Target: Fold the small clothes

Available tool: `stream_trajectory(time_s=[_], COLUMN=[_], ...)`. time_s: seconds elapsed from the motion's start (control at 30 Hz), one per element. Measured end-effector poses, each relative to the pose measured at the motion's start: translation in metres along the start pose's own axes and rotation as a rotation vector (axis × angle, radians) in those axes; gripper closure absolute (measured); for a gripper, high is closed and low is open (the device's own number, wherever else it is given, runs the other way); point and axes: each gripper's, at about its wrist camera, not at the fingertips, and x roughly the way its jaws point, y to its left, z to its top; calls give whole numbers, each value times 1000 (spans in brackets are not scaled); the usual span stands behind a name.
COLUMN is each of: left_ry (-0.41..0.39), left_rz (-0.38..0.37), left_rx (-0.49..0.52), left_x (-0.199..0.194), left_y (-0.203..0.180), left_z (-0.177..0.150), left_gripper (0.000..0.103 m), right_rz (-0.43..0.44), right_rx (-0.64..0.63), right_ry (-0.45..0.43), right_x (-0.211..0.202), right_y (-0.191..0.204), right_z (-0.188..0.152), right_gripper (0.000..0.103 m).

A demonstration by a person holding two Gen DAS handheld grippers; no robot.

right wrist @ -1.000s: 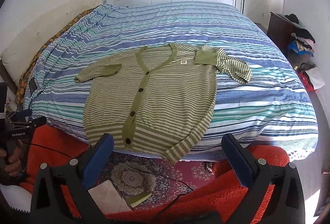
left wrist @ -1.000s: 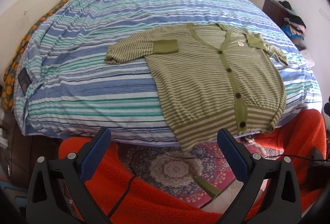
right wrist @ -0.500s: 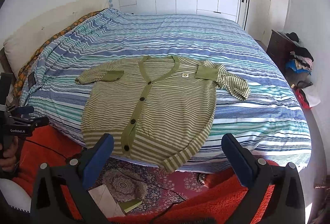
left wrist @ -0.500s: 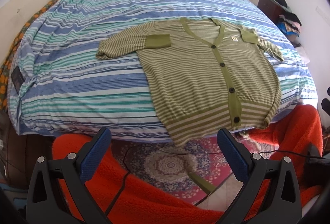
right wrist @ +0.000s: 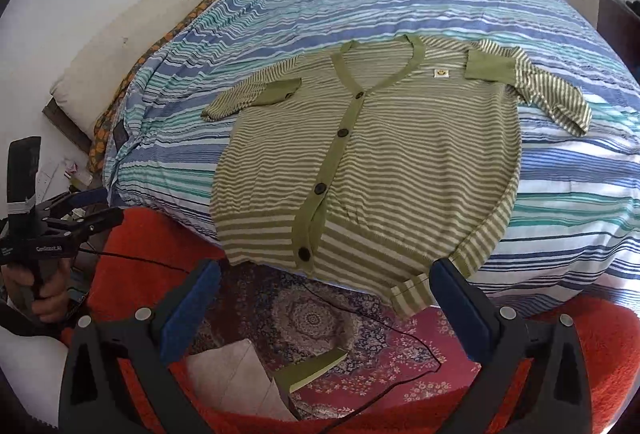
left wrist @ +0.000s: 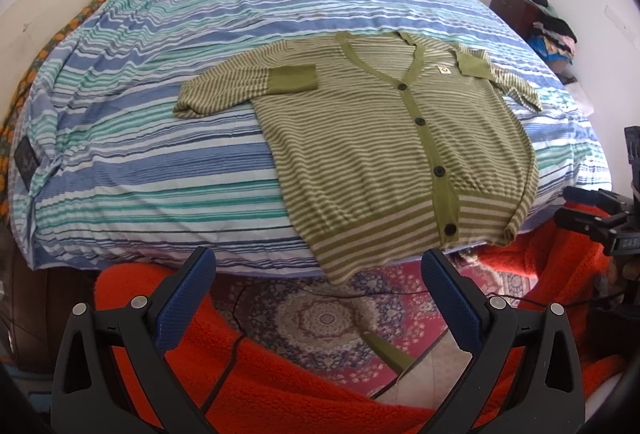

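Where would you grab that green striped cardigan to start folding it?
Probably the two bottom hem corners. The cardigan lies flat and buttoned on the bed, its hem overhanging the near edge, so the open right gripper and left gripper could pinch from below and in front.

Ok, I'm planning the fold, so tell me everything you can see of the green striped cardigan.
The cardigan looks like a thin knit in olive and cream stripes, with a solid olive V-neck band, placket and cuffs, four dark buttons done up, and a small patch on the chest. It lies face up, spread flat on the striped bedspread, both sleeves folded inward, hem hanging over the bed's near edge. Neither gripper touches it.
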Motion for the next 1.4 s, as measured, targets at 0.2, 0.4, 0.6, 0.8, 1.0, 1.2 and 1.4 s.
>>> stream_trajectory(time_s=[0.2,0.4,0.6,0.8,1.0,1.2,1.4], left_ry=[-6,19,21,57,72,69,85], left_rz=[-1,-34,-39,-15,-6,19,19], left_rx=[-51,-29,-24,-23,-43,-17,-14], left_x=[-2,4,7,17,22,22,28], left_y=[8,1,2,2,8,4,3], left_z=[-4,-3,-5,-4,-5,-3,-2], left_gripper=[1,1,1,1,1,1,1], right_rz=[-74,-308,-361,-439,-486,-430,-387], right_rx=[186,109,132,137,180,243,380], right_ry=[113,177,203,255,278,228,191], right_x=[37,72,82,105,108,79,39], right_y=[-41,-30,-32,-47,-68,-76,-104], right_z=[-12,-4,-9,-10,-17,-18,-36], right_gripper=[17,32,32,37,90,95,98])
